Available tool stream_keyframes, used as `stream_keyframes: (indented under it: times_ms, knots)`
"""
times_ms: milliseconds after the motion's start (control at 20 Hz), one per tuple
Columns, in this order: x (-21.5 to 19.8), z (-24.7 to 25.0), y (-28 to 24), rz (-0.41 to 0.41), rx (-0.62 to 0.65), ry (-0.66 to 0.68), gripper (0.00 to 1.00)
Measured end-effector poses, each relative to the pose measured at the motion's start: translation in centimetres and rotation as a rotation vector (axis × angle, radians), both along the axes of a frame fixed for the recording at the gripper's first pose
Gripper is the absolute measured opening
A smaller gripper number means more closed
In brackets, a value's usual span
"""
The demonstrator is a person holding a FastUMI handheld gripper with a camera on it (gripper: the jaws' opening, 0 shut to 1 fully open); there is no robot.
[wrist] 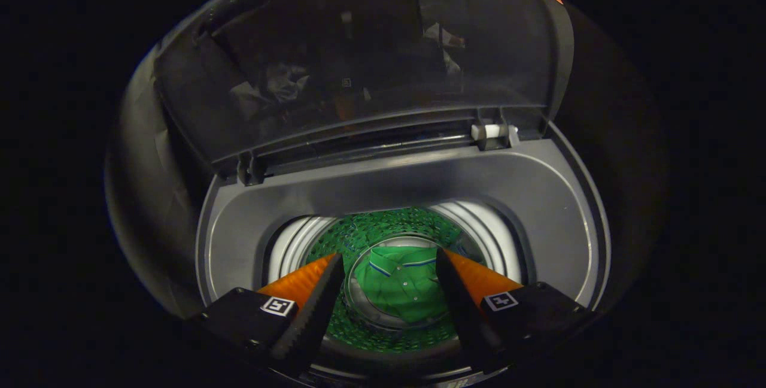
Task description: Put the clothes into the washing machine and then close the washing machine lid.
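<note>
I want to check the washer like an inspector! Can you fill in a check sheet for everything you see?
Surface: grey top deck of the washing machine, bare.
Job's things: green shirt lies at the bottom of the drum; lid stands open behind it.
Clutter: nothing seen.
Grippers: claw open above the drum, holding nothing, shirt seen between its fingers.
Cables: nothing seen.
Surroundings: dark, too dim to tell.

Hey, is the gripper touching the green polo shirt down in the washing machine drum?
Apart. The gripper view shows the open gripper above the drum opening, the green polo shirt lying well below on the drum floor.
</note>
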State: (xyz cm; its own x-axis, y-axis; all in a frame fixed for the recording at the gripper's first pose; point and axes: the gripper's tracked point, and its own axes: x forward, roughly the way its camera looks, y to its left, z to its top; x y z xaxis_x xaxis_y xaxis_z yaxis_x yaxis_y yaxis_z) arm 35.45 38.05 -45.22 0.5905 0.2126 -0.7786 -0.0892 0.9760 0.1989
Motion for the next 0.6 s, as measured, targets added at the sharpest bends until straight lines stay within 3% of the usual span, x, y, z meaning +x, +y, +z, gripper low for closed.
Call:
stream_keyframes:
  times_ms: [600]
  knots:
    - [-2.2,18.3,-2.2,0.049,0.006,-0.331,0.99]
